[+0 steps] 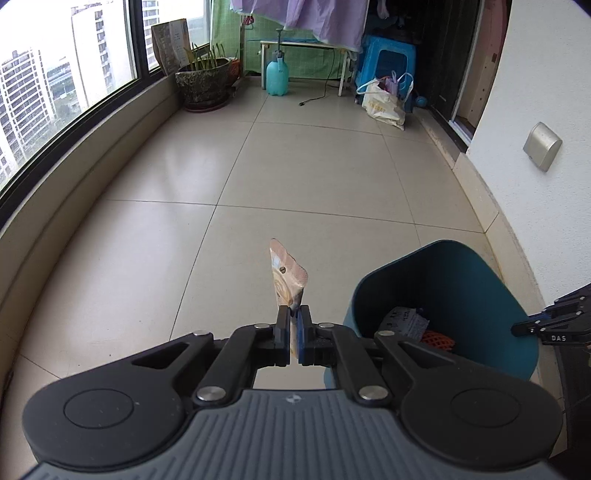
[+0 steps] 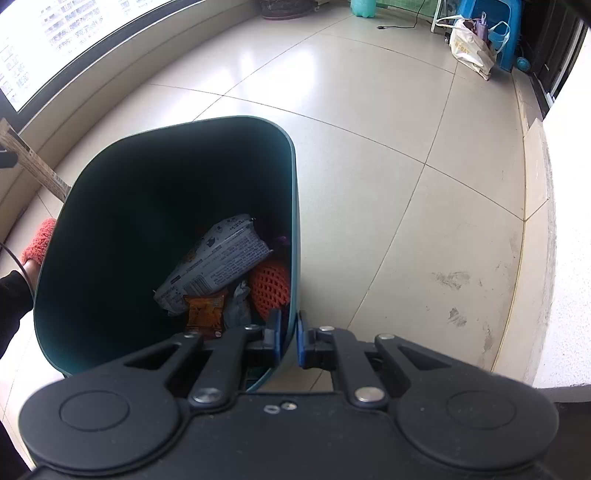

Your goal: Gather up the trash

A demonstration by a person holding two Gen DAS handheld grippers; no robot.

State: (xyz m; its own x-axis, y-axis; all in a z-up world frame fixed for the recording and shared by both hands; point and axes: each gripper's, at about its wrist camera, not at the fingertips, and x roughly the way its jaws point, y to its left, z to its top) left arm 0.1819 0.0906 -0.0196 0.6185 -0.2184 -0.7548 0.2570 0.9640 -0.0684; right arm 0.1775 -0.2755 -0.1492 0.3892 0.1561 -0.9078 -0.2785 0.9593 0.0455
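A tiled balcony floor (image 1: pixel 258 177) runs along a curved window (image 1: pixel 55 92), pale and glossy. Nearest, the left gripper (image 1: pixel 294 314) is clenched on a tan snack wrapper (image 1: pixel 286 273), which stands up from between its pads above the floor, just left of the teal trash bin (image 1: pixel 443 280). The bin serves as the landmark: it is open-topped, and the right gripper (image 2: pixel 289 328) is clamped on its near rim (image 2: pixel 293 221), one pad inside the wall and one outside. Inside the bin lie a white printed packet (image 2: pixel 218 266), an orange packet (image 2: pixel 205 310) below it, a crumpled grey scrap (image 2: pixel 238 302) and an orange foam net (image 2: pixel 269 288) against the right wall. Left of the bin in the right wrist view, a person's foot in a red slipper (image 2: pixel 38 240) rests on the floor, with a dark sleeve (image 2: pixel 13 295) nearer the edge. Right of the bin stands a white wall (image 1: pixel 535 92) with a metal socket cover (image 1: pixel 542 146). Well beyond the bin, at the far end, are a large potted plant (image 1: pixel 203 81) by the window, a turquoise spray bottle (image 1: pixel 277 75), a white shopping bag (image 1: pixel 384 103) and a blue plastic stool (image 1: pixel 388 62), with purple cloth (image 1: pixel 303 14) hanging above
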